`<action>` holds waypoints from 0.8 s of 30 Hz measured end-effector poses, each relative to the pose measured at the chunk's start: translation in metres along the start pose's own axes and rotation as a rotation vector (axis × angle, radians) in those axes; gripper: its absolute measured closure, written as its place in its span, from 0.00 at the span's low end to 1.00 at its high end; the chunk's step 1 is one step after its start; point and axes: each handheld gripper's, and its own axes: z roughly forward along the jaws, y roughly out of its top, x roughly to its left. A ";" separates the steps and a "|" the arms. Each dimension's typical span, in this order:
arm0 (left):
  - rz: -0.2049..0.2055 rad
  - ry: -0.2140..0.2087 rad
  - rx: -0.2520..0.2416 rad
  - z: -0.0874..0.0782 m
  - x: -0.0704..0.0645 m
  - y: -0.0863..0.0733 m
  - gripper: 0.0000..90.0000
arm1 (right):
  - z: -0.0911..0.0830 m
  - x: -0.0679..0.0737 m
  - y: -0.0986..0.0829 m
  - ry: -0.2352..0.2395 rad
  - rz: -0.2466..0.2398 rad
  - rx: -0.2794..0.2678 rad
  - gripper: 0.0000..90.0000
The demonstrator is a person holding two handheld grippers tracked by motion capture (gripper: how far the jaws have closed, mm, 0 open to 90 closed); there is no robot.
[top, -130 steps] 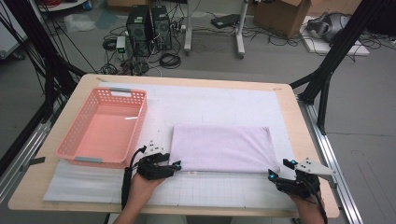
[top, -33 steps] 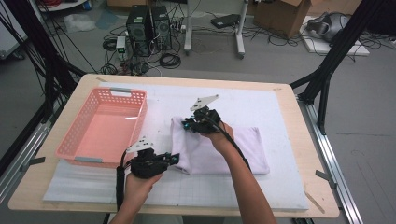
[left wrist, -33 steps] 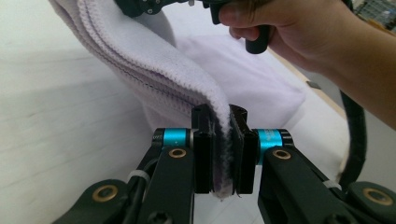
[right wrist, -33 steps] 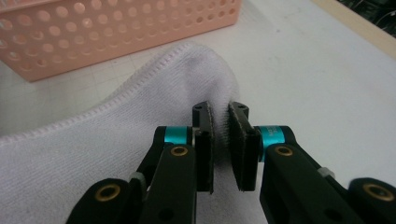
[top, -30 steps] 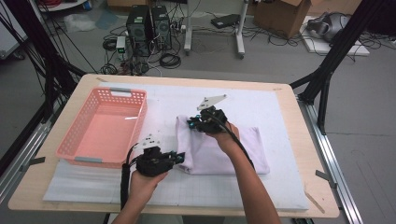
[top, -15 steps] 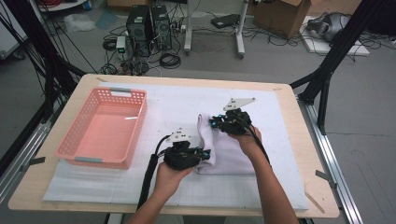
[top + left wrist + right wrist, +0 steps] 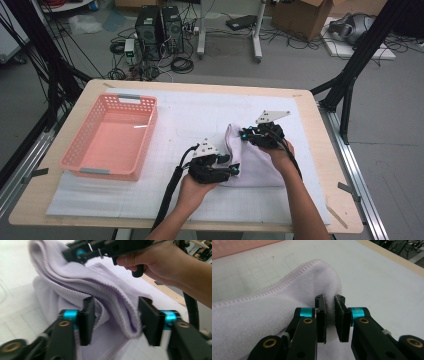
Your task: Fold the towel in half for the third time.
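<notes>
A lilac towel [image 7: 252, 161] lies bunched and part-folded on the white mat, right of centre. My right gripper [image 7: 243, 134] is shut on the towel's raised top fold [image 7: 274, 312]; the cloth is pinched between its pads [image 7: 330, 307]. My left gripper [image 7: 234, 170] sits at the towel's near left side. It is open, and a hanging layered edge of the towel [image 7: 75, 285] runs between its spread jaws [image 7: 116, 315]. The left gripper view also has the right gripper [image 7: 82, 251] and the hand holding it, above the cloth.
A pink plastic basket [image 7: 107, 137], with nothing in it, stands on the left of the white gridded mat [image 7: 200, 112]. The wooden table edge [image 7: 312, 125] runs along the right. Cables, computer cases and boxes are on the floor beyond the table.
The towel, flat and spread out at first, has been lifted from its left side and carried right over itself. Both grippers have moved right; the left one now stands open at the fold.
</notes>
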 end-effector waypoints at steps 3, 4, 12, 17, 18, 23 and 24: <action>0.014 0.012 -0.031 -0.010 0.004 -0.001 0.48 | -0.003 -0.004 -0.004 -0.002 -0.011 -0.002 0.91; 0.019 0.021 -0.037 -0.013 0.006 -0.002 0.47 | -0.004 -0.005 -0.005 -0.004 -0.015 -0.003 0.91; 0.010 0.052 -0.063 -0.032 0.023 -0.016 0.47 | -0.014 -0.015 -0.017 -0.032 0.000 -0.002 0.91; 0.010 0.076 -0.049 -0.037 0.032 -0.028 0.47 | -0.020 -0.021 -0.021 -0.064 0.002 0.009 0.91; 0.016 0.080 -0.047 -0.038 0.033 -0.030 0.46 | -0.021 -0.023 -0.023 -0.076 0.006 0.023 0.91; 0.025 0.097 -0.047 -0.044 0.039 -0.036 0.45 | -0.030 -0.031 -0.031 -0.122 0.013 0.051 0.90; 0.022 0.099 -0.047 -0.045 0.040 -0.037 0.45 | -0.031 -0.032 -0.033 -0.132 0.018 0.061 0.90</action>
